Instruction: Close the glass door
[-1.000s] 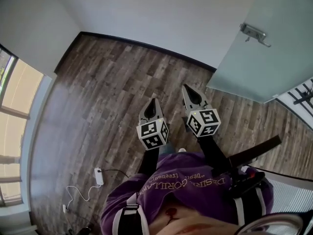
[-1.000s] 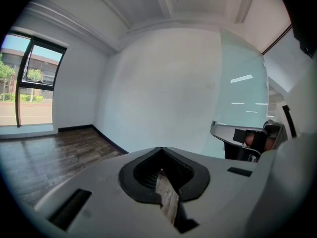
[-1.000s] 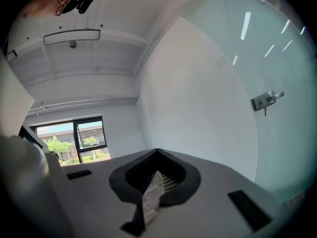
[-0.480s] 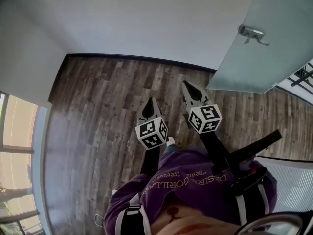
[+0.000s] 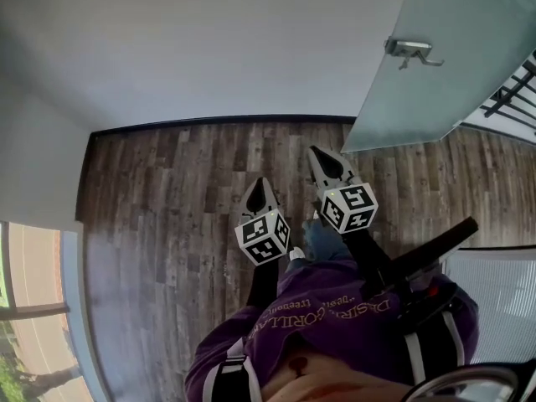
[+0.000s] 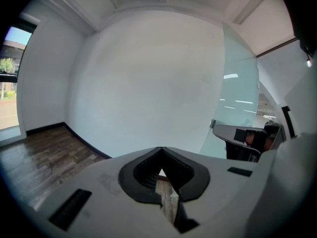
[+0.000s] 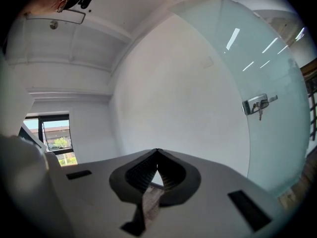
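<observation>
The frosted glass door (image 5: 435,65) stands ajar at the upper right of the head view, its metal handle (image 5: 410,51) with keys facing the room. My right gripper (image 5: 316,152) points toward the door's lower edge, jaws shut and empty, a short way from the glass. My left gripper (image 5: 260,182) is beside it to the left, also shut and empty, aimed at the white wall. In the right gripper view the glass door (image 7: 267,68) and its handle (image 7: 257,104) fill the right side beyond the closed right gripper (image 7: 157,151). The left gripper view shows the door (image 6: 237,108) right of the closed left gripper (image 6: 161,148).
A white wall (image 5: 218,48) with a dark baseboard runs across ahead, over a wood-plank floor (image 5: 167,199). A window (image 5: 33,308) lies at the lower left. Black railing (image 5: 511,95) shows beyond the door, and white slats (image 5: 502,291) stand at the lower right.
Both grippers have moved forward toward the wall and door. The view has swung: the window slid down and out at the left, and the door has shifted left and stands closer.
</observation>
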The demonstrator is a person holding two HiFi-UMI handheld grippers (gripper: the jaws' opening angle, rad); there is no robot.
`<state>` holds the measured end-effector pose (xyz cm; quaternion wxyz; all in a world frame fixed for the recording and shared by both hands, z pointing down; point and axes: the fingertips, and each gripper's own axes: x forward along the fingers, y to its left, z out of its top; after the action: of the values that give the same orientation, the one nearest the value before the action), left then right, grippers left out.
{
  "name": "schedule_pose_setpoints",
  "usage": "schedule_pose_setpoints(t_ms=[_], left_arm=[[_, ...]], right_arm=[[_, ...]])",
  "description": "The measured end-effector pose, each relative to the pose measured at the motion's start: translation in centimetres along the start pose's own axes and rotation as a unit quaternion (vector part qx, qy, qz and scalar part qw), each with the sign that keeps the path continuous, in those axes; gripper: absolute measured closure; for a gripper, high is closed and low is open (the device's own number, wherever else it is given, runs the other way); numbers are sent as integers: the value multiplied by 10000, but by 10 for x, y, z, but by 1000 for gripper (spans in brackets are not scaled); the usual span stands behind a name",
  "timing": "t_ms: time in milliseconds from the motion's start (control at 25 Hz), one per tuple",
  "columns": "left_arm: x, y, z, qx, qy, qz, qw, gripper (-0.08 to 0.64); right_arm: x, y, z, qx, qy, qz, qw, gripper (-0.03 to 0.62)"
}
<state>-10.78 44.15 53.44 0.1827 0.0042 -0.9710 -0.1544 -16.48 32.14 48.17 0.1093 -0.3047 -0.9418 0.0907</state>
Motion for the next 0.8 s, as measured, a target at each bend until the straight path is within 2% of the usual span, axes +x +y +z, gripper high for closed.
schedule_pose_setpoints(t_ms=[200, 360, 520, 800], left_arm=[[61, -6, 19, 65, 69, -120, 9999, 560], [117, -24, 51, 249, -20, -302, 9992, 560], [166, -41, 78, 275, -82, -391, 9988, 560], [243, -98, 94, 465, 41, -870, 9951, 560]], right_arm=[[42, -40, 15, 63, -73, -117, 9999, 595], [82, -77, 39, 49, -158, -192, 9997, 595], [113, -110, 63, -26, -157, -211, 9997, 595], [136, -177, 83, 26, -140, -504, 9986, 595]])
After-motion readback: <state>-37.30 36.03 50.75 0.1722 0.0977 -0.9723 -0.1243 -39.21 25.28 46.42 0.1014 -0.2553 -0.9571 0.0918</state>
